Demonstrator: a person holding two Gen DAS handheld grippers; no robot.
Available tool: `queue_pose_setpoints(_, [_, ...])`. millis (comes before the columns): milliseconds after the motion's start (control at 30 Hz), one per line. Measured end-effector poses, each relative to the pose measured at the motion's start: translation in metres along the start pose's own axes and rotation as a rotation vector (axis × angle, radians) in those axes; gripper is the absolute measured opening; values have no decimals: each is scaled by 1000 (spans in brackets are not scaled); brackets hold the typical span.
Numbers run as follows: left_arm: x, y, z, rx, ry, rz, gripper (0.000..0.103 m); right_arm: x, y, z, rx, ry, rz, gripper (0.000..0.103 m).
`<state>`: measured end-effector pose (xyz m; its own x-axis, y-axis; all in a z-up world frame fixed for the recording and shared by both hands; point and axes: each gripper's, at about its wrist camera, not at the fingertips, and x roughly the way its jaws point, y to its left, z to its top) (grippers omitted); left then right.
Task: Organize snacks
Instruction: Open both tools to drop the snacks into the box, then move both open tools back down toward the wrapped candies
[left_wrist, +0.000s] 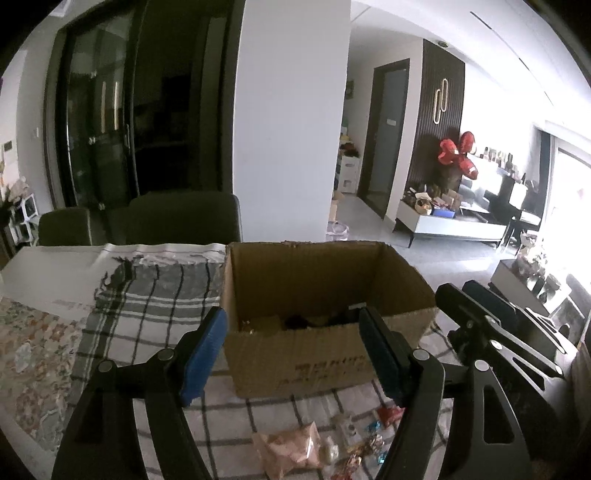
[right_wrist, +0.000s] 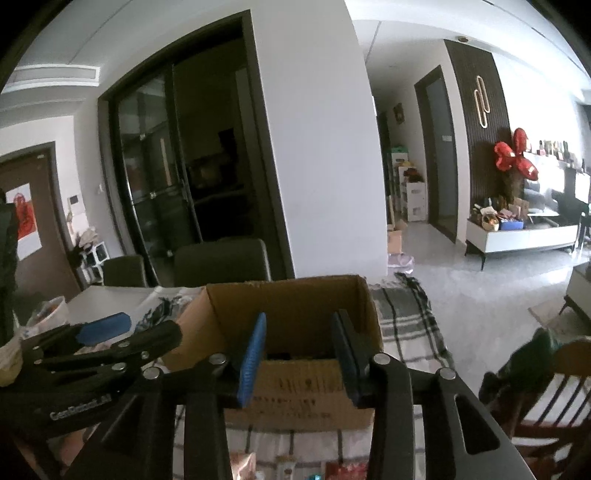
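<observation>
An open cardboard box (left_wrist: 314, 354) stands on a checked cloth, with dark packets lying at its bottom (left_wrist: 317, 320). My left gripper (left_wrist: 291, 328) hangs open in front of the box's near wall, nothing between its blue pads. Below it lie loose snacks: a pink bag (left_wrist: 291, 446) and several small wrapped sweets (left_wrist: 369, 439). In the right wrist view the same box (right_wrist: 295, 402) sits straight ahead. My right gripper (right_wrist: 299, 339) is open over the near rim, empty. The left gripper (right_wrist: 103, 332) shows at that view's left side.
Two dark chair backs (left_wrist: 184, 218) stand behind the table. A white sheet (left_wrist: 55, 273) and a floral cloth (left_wrist: 33, 354) cover the table's left part. A wooden chair (right_wrist: 546, 398) stands at the right. The right gripper (left_wrist: 491, 314) reaches in beside the box.
</observation>
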<state>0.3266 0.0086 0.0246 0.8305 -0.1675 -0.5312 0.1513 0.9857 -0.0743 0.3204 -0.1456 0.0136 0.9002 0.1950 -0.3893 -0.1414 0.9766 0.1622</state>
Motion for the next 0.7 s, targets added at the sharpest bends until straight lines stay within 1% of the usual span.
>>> queue_pose_setpoints(300, [-26,-13,-32,69,-34,-19,72,-23,-6,-28,25,50,8,38])
queue_pose_setpoints(367, [-30,-15,-39,85,-37,-20,66,-26,-8,-35,21,63,10,38])
queue_pose_setpoints(400, [-32,-16,-42,91,-39,-21,65,-27,-8,-38,17,68,11,38])
queue_pose_setpoints(567, [-36,-20,-60,112,-32,-34,61,-32,-9,-54,11,97,13,38])
queue_pose_setpoints(700, [-35,-23,-75,116,-7,-61,59,-31,-9,-68,8,137,22,38])
